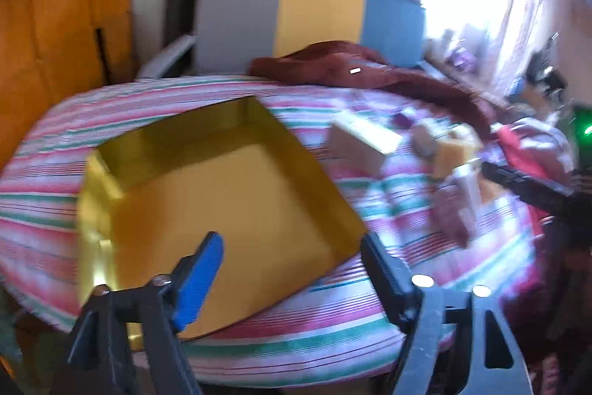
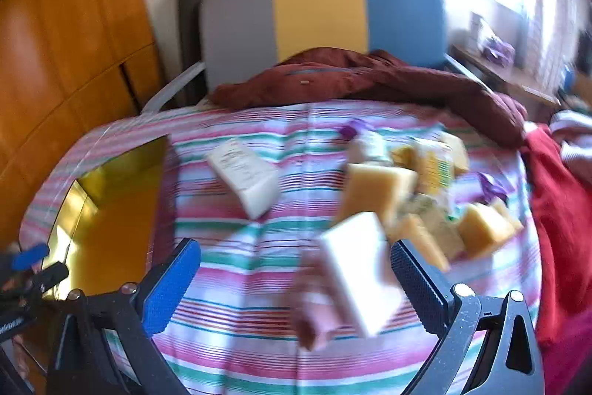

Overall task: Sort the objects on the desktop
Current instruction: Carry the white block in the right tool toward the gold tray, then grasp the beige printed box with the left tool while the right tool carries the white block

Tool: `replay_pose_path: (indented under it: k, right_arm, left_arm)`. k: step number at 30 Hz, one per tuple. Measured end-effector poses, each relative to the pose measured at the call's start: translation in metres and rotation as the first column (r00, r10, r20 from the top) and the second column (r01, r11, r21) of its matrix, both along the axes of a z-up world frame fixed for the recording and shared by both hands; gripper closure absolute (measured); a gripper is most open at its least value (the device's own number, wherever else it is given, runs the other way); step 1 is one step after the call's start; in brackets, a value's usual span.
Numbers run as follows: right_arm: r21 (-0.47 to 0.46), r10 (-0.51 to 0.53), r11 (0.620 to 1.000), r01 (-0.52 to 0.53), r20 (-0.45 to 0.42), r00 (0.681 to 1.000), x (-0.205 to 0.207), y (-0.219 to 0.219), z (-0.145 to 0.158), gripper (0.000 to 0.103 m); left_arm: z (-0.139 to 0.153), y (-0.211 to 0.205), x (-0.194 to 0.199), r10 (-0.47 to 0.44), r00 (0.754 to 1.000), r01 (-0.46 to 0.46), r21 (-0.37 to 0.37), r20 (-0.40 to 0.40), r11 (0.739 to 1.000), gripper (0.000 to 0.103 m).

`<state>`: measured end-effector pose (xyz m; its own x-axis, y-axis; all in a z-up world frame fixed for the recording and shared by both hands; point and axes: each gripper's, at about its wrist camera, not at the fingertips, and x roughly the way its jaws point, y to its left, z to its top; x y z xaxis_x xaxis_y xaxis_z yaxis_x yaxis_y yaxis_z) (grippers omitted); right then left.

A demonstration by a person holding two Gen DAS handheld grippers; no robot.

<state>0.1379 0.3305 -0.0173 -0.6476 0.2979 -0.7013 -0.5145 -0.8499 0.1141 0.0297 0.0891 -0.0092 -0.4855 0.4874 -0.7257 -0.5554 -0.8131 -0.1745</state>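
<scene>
Both grippers hang with jaws wide apart, holding nothing: the left gripper (image 1: 292, 269) over the empty gold tray (image 1: 222, 187), the right gripper (image 2: 296, 284) nearing a white block (image 2: 355, 269) beside the pile (image 2: 425, 195). Sorting seems barely begun; next, close on that block.

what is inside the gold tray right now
Nothing shows inside the gold tray: its floor is bare in the left wrist view. The left claw covers part of the near edge, and in the right wrist view the tray's near left corner is hidden.
</scene>
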Motion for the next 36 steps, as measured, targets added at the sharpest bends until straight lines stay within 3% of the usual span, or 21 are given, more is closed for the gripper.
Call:
replay_pose_path:
  k: [2,7,12,15,21,26,30,33,36]
  right_arm:
    - [-0.018,-0.050,0.999,0.050,-0.002,0.999,0.009,0.019,0.002,0.000]
    - [-0.046,-0.109,0.993,0.108,-0.024,0.994,0.029,0.052,0.009,0.000]
    - [-0.052,-0.052,0.997,0.052,-0.001,0.999,0.031,0.066,0.010,0.000]
    - [-0.083,0.027,0.996,-0.025,0.027,0.999,0.029,0.063,0.003,0.008]
    - [-0.241,0.218,0.949,-0.202,0.045,0.975,0.016,0.044,-0.027,0.013]
    - [-0.307,0.225,0.931,-0.200,0.048,0.973,-0.002,0.054,-0.045,0.013]
    - [-0.292,0.197,0.942,-0.167,0.074,0.978,-0.017,0.067,-0.053,0.013]
    - [-0.325,0.194,0.932,-0.160,0.075,0.978,-0.024,0.082,-0.062,0.013]
    - [-0.363,0.192,0.919,-0.150,0.082,0.978,-0.027,0.092,-0.072,0.013]
  left_arm:
    - [0.004,0.007,-0.003,-0.049,0.998,0.047,0.063,0.032,0.997,0.019]
    - [0.012,0.033,-0.011,-0.145,0.985,0.132,0.141,0.089,0.981,0.019]
    - [0.010,0.063,-0.016,-0.218,0.969,0.202,0.134,0.116,0.970,0.018]
    - [0.010,0.077,-0.017,-0.240,0.963,0.228,0.106,0.121,0.968,0.018]
    - [0.002,0.103,-0.028,-0.263,0.949,0.253,0.075,0.174,0.964,0.019]
    - [0.000,0.121,-0.046,-0.287,0.917,0.254,0.148,0.278,0.956,0.019]
    - [-0.002,0.137,-0.065,-0.275,0.899,0.222,0.186,0.341,0.957,0.019]
    - [-0.004,0.152,-0.080,-0.249,0.894,0.197,0.171,0.372,0.965,0.019]
    - [-0.014,0.165,-0.098,-0.219,0.872,0.161,0.164,0.438,0.973,0.019]
